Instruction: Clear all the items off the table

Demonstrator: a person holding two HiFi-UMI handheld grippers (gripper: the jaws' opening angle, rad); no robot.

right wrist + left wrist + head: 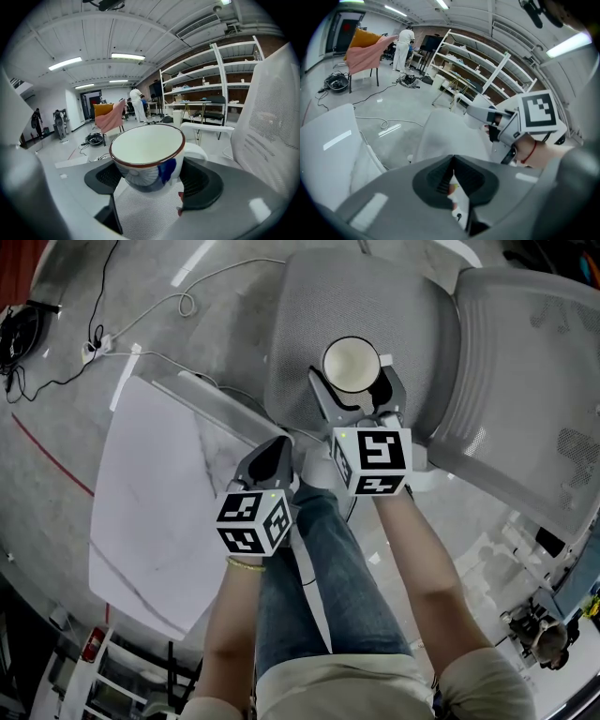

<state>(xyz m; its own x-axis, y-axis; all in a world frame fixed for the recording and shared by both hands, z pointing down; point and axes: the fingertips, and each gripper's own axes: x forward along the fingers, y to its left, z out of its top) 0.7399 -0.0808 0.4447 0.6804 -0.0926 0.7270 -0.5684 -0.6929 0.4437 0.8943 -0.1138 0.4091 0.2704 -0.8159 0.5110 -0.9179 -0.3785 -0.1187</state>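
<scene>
A white cup [352, 365] with a brown rim and blue pattern hangs over the seat of a grey mesh office chair [305, 306]. My right gripper [354, 382] is shut on it, one jaw on each side of the cup's body. In the right gripper view the cup [147, 157] sits upright between the pads, handle to the right, with chair mesh below. My left gripper [278, 448] is shut and holds nothing; it stands lower left of the right one, beside the table's near corner. In the left gripper view its jaws [452, 171] meet, with the chair seat [440, 136] beyond.
A white marble-patterned table [159, 502] lies at the left, its top bare. The chair's backrest [525, 381] stands at the right. Cables [141, 315] run over the grey floor. Metal shelves [487, 70] and a person in white [402, 49] are far off.
</scene>
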